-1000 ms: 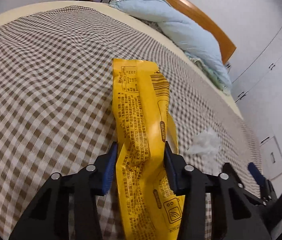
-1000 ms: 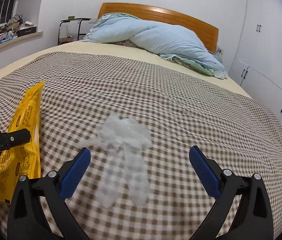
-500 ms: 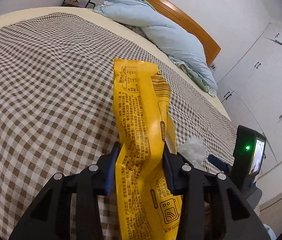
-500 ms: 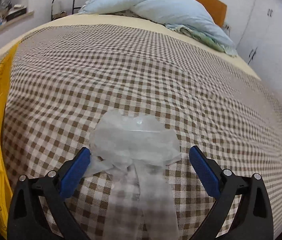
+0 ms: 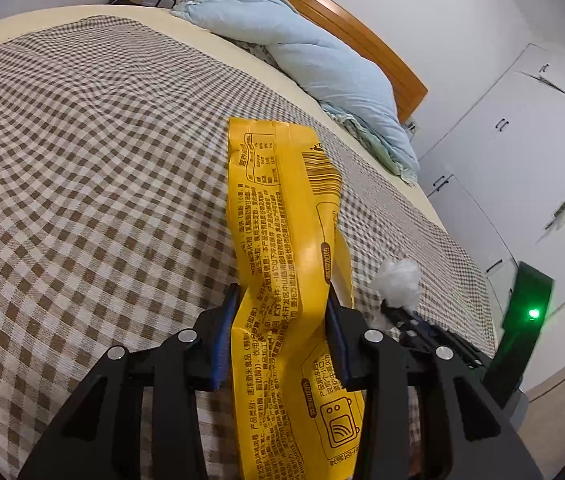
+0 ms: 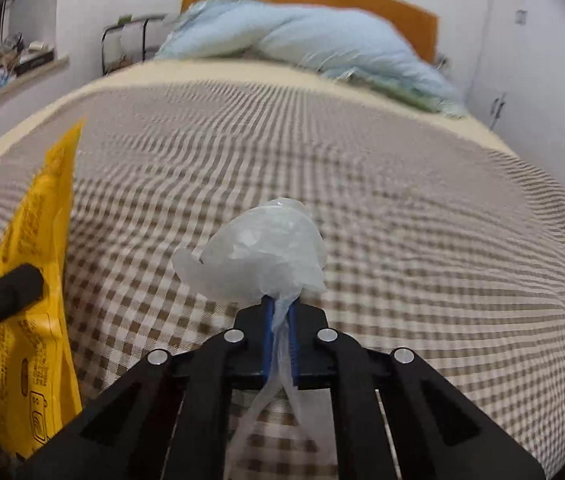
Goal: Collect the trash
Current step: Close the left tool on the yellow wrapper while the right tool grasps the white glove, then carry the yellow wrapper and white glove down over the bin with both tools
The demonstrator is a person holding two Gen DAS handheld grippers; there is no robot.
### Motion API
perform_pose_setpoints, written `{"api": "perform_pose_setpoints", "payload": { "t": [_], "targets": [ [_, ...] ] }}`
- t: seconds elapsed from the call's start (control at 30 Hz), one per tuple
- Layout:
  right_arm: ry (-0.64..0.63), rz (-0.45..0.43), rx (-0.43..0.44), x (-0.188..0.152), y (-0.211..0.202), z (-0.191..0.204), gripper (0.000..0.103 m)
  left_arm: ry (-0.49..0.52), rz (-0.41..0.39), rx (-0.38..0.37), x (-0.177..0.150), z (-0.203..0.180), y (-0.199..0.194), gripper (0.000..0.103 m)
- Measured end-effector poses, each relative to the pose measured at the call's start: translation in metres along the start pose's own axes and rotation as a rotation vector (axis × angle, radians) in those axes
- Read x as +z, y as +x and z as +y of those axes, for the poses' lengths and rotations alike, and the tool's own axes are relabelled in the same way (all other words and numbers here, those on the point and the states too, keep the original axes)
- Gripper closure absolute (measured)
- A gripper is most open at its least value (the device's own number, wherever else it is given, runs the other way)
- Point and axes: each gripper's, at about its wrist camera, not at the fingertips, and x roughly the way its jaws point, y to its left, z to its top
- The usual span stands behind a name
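I see the bed (image 5: 82, 160) filling most of both views, covered by a brown-and-white checked sheet (image 6: 402, 208); a pale blue duvet (image 5: 322, 60) is bunched across the upper middle of each frame against the wooden headboard (image 5: 362, 36); white wardrobe doors (image 5: 522, 152) stand at the right edge of the left wrist view.

In the lower centre of the left wrist view I have my left gripper (image 5: 282, 336) clamped on a long yellow wrapper (image 5: 282, 240), which rises from between the blue pads toward the middle of the frame and hangs crumpled below them; the same wrapper shows at the lower left of the right wrist view, with the dark tip of that gripper against it.

My right gripper (image 6: 280, 340), lower centre of its own view, is pinched tight on the twisted neck of a clear plastic bag (image 6: 258, 256); the bag's puffed body sits just above the fingertips, its tail trailing down between the arms; the right wrist view is blurred.

The bag also appears as a small white ball at the lower right of the left wrist view, near a green light (image 5: 533, 313).
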Motion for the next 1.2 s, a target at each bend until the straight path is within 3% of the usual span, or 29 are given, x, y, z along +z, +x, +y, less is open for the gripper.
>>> {"api": "perform_pose_setpoints", "payload": {
  "t": [0.4, 0.6, 0.93, 1.2],
  "targets": [
    [-0.027, -0.152, -0.032, -0.02, -0.055, -0.017, 0.098, 0.036, -0.045, -0.019, -0.016, -0.019, -0.034, 0.066],
    [-0.084, -0.244, -0.091, -0.041, -0.089, -0.02, 0.098, 0.097, -0.073, -0.009, -0.032, -0.031, -0.059, 0.066],
    [-0.111, -0.278, -0.12, -0.074, -0.128, -0.038, 0.098, 0.226, -0.064, -0.03, -0.078, -0.064, -0.087, 0.066],
    [-0.096, -0.25, -0.084, -0.106, -0.156, -0.053, 0.098, 0.283, -0.091, -0.061, -0.113, -0.084, -0.116, 0.066]
  ]
}}
